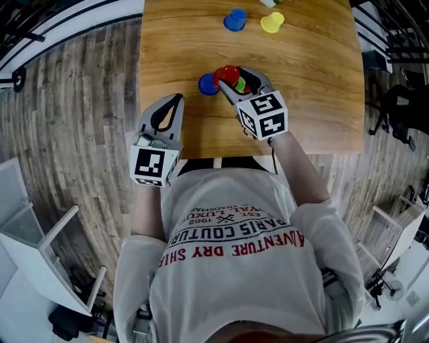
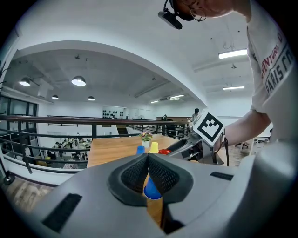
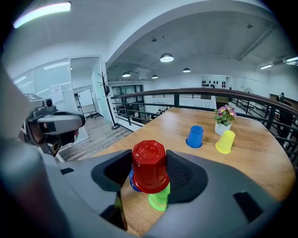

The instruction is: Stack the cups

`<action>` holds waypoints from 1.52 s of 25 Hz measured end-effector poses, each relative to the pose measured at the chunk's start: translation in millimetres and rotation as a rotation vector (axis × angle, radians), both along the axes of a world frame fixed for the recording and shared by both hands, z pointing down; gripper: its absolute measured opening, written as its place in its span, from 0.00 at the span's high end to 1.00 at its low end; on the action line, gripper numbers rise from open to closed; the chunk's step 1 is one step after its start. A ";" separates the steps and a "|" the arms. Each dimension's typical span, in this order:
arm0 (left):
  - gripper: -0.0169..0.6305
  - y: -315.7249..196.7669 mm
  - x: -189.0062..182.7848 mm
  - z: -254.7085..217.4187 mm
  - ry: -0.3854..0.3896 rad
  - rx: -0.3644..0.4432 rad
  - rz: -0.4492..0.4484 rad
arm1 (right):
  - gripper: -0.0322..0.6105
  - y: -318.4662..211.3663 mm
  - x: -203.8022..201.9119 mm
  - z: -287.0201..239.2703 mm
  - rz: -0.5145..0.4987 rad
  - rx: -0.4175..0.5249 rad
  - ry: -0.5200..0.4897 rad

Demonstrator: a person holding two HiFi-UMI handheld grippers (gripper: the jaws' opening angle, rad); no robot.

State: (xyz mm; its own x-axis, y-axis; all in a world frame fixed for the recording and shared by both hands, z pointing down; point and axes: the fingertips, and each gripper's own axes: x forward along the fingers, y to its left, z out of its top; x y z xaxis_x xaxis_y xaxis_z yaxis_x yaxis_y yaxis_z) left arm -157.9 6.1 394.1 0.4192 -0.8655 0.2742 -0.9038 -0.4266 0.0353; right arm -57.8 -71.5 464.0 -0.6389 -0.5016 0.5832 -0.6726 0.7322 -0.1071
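Grey plastic, the left claw (image 1: 176,99) hangs over the near left corner of the wooden surface (image 1: 315,100), low and left in the head view. In its own view its jaws meet tip to tip with nothing between them (image 2: 147,157). A blue cup (image 2: 152,191) stands upside down on the wood beyond them, showing through the gap below the tips.

Just right of centre in the head view, the right claw (image 1: 234,79) is clamped on a red cup (image 1: 228,74). In the right gripper view that cup (image 3: 149,168) sits upside down between the two pads, in the middle of the frame, lifted clear of the wood. A green cup (image 3: 160,199) stands directly under it, and the blue cup (image 1: 206,85) is just beside the green one, to its left.

Farther back, near the top edge of the head view, a second blue cup (image 1: 234,20) and a yellow cup (image 1: 272,23) stand side by side but apart. A small white pot of flowers (image 3: 223,122) is behind them.
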 end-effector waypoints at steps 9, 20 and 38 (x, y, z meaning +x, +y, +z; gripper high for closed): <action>0.95 -12.9 -0.3 -4.6 0.009 0.018 0.052 | 0.51 7.0 -7.3 -1.6 -0.006 -0.012 0.000; 0.95 -44.7 18.0 -25.2 0.000 0.061 0.066 | 0.49 -13.1 9.9 -70.2 0.006 0.099 -0.099; 0.95 -127.5 25.0 11.4 -0.041 -0.039 -0.060 | 0.49 -156.7 40.6 16.0 -0.024 0.006 -0.013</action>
